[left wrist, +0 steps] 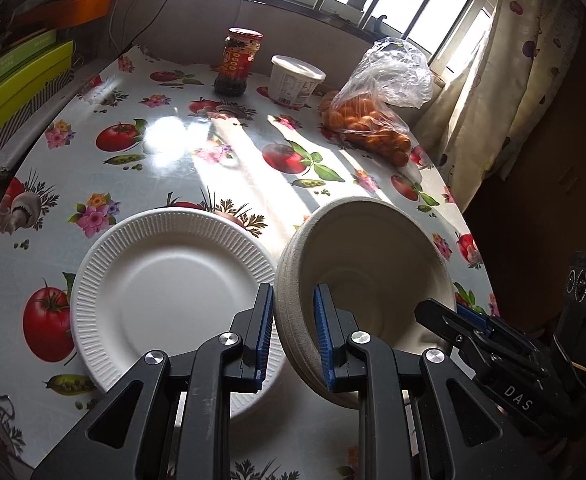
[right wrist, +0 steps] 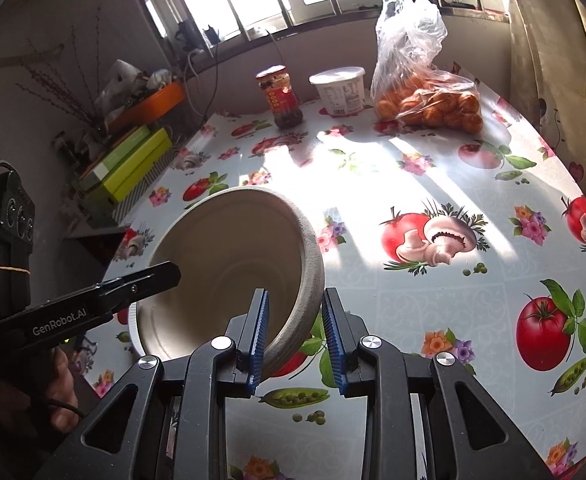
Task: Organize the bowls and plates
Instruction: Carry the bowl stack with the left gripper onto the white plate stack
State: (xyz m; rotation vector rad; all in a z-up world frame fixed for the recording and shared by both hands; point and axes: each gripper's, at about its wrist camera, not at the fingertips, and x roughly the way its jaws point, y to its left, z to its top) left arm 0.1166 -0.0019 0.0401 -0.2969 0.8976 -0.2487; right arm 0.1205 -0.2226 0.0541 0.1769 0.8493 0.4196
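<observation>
1. The table, the landmark here, wears a glossy oilcloth printed with tomatoes, mushrooms, peas and flowers; sun stripes fall across it from the barred window behind its far edge.
2. A clear plastic bag of small orange fruits sits at the table's far right corner.
3. The stack of bowls, pale and fibrous, hangs tilted above the table's near side, raised off the cloth, mouth turned toward the cameras.
4. The white ribbed plate lies flat on the table's near left part, just beside the bowls.
5. The left gripper has its blue ribbed pads clamped across the bowls' left rim, one finger inside, one outside. In the right wrist view its body reads "GenRobot.AI", with a person's hand under it.
6. The right gripper straddles the opposite rim; whether both pads press I cannot tell from its own view, though they sit narrow. Its side reads "DAS" in the left wrist view.
7. A white lidded tub, its printed label too small to read, stands at the table's far edge.
8. A red-labelled jar stands left of the tub; its writing is illegible.
</observation>
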